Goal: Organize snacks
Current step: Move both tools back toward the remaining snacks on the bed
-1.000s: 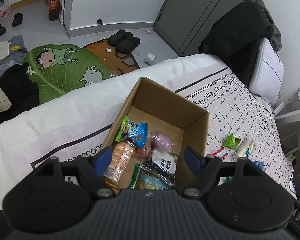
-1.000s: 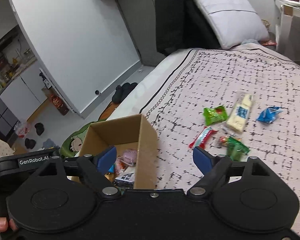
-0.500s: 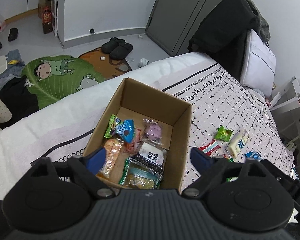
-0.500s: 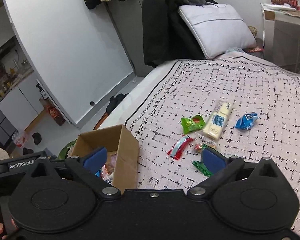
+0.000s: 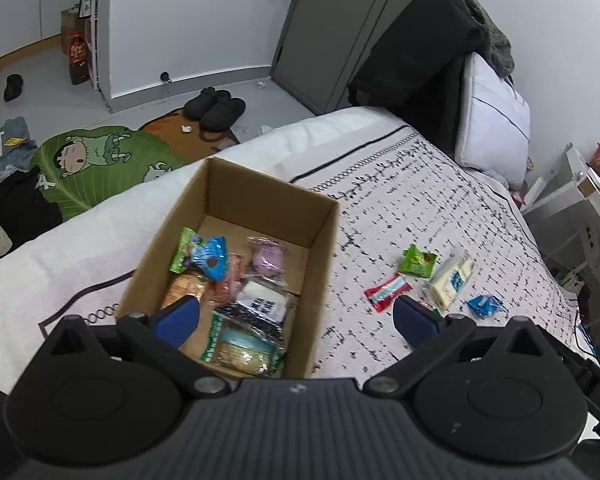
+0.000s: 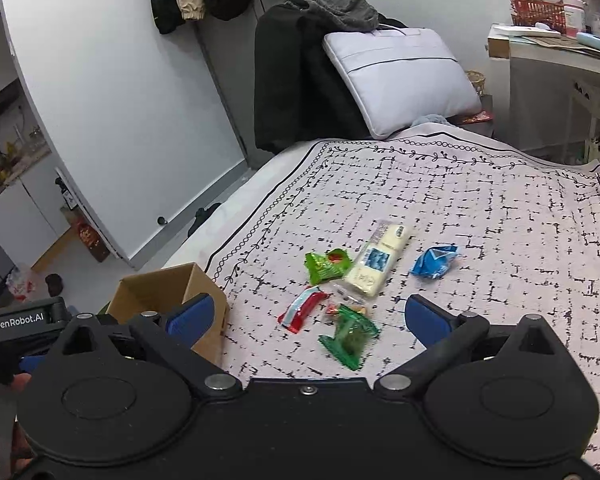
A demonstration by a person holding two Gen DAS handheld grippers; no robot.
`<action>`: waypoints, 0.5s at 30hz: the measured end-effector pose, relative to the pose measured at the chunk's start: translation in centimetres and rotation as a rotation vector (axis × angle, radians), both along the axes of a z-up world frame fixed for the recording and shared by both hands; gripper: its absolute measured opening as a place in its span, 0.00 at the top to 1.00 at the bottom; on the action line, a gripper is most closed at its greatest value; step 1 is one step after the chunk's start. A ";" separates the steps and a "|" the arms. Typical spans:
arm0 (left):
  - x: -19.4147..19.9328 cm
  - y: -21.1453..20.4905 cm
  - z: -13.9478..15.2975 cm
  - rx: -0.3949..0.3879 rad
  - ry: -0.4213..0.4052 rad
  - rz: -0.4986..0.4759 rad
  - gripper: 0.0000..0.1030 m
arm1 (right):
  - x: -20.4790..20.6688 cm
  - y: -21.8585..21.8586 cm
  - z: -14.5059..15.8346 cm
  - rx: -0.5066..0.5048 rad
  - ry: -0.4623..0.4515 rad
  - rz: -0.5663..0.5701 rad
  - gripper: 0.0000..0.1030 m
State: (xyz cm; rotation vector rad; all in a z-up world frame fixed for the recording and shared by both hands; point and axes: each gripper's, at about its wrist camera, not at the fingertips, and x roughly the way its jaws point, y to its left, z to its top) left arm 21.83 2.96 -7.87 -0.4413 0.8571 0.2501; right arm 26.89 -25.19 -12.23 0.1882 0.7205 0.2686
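An open cardboard box (image 5: 216, 184) sits on the bed and holds several snack packets (image 5: 244, 300); it also shows in the right wrist view (image 6: 156, 292). Loose snacks lie on the patterned bedspread: a green packet (image 6: 325, 265), a long cream bar (image 6: 380, 260), a blue packet (image 6: 436, 261), a red-and-white stick (image 6: 302, 309) and a dark green packet (image 6: 350, 336). My left gripper (image 5: 296, 318) is open and empty above the box's near right edge. My right gripper (image 6: 306, 318) is open and empty, just above the red stick and dark green packet.
A white pillow (image 6: 396, 76) and dark clothes (image 6: 296, 68) stand at the bed's head. A white desk (image 6: 560, 64) with clutter is on the right. On the floor are a green cartoon mat (image 5: 88, 168) and black slippers (image 5: 216, 108).
Both grippers have pulled back and swung right, away from the box. The right gripper now faces the loose snacks, which appear nearer and more centred. Both stay open.
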 end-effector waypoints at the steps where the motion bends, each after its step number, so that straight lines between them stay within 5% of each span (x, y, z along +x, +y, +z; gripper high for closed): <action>1: 0.0 -0.4 0.0 0.003 -0.003 -0.003 0.00 | 0.0 -0.4 -0.1 0.003 -0.002 0.003 0.00; 15: 1.1 -5.0 -1.1 -0.005 0.043 -0.046 0.00 | 0.4 -5.6 -1.9 0.099 -0.017 0.010 0.00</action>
